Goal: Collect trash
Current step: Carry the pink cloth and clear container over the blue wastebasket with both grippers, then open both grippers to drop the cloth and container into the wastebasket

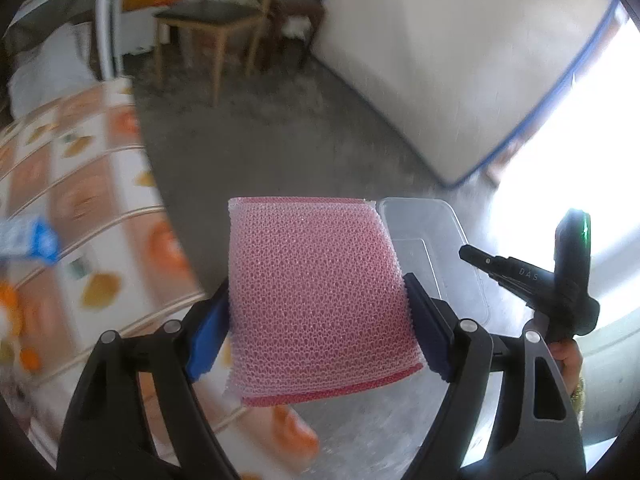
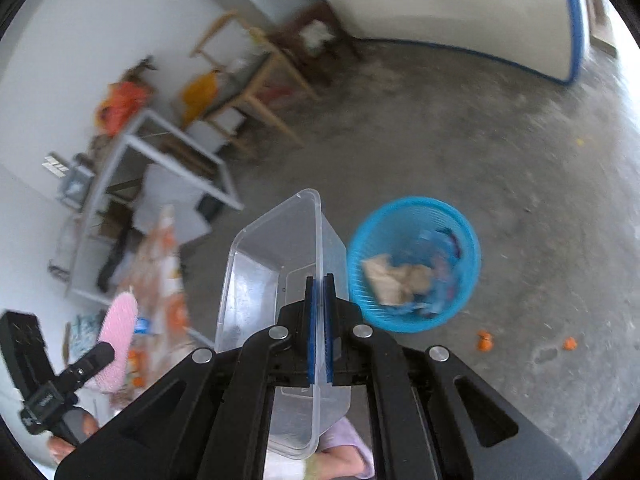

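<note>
Carrying a sponge and a tub toward the bin

Left wrist view: left gripper (image 1: 316,316) clamps the pink sponge (image 1: 316,292) wide, above the floor.

Right wrist view: right gripper (image 2: 319,312) pinches the clear container (image 2: 276,280) wall; blue basket (image 2: 414,264) just right. That thin, slick wall could slip during tipping.

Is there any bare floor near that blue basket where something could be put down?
Yes: bare concrete floor stretches beyond the blue basket toward the mattress. Right of the basket it is open except two orange scraps. Left, the patterned table is cluttered.
</note>
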Tool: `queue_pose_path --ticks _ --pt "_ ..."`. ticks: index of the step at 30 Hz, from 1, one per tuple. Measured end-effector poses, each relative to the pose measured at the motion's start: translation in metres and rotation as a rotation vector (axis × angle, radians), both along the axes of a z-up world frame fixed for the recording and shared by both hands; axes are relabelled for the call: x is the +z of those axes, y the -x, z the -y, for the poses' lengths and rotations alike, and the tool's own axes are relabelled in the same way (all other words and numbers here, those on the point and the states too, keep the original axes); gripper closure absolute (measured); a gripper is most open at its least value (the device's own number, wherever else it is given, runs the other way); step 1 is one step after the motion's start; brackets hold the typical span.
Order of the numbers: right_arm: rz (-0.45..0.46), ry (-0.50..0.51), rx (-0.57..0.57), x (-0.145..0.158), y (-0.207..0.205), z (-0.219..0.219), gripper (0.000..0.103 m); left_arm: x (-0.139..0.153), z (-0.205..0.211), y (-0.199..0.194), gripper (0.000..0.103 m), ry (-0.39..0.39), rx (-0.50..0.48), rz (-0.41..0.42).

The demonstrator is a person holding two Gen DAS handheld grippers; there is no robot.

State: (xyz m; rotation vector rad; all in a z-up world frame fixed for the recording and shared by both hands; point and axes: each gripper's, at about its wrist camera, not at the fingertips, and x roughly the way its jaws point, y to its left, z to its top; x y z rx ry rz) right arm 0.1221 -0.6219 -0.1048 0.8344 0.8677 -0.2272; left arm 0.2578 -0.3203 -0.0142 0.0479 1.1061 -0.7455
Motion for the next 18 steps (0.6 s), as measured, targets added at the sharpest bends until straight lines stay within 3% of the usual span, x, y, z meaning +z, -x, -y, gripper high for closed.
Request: queue_pose_path --ticks 7,12,13,16,18 --pt "-0.118 -0.059 -0.056 -0.074 -0.029 0.033 0.1 -0.055 0.091 -0.029 0.026 -0.125 -0.091 -0.131" --pt "-0.167 -0.053 -0.072 -0.108 -0.065 0.045 0.098 -0.073 0.125 -0.049 0.018 -0.138 -0.081 -0.16" --pt "-0.177 -0.055 -0.074 -0.116 -0.069 0.048 0.095 -0.077 0.13 -0.05 0.018 -0.143 -0.085 -0.166" --pt "-0.216 -0.048 -0.12 -0.148 -0.076 0.061 0.051 -0.089 0.139 -0.06 0.017 -0.16 -0.063 -0.173" --pt "-0.243 -0.019 -0.174 -0.16 -0.066 0.067 0.05 -0.09 0.137 -0.06 0.017 -0.136 -0.035 -0.188"
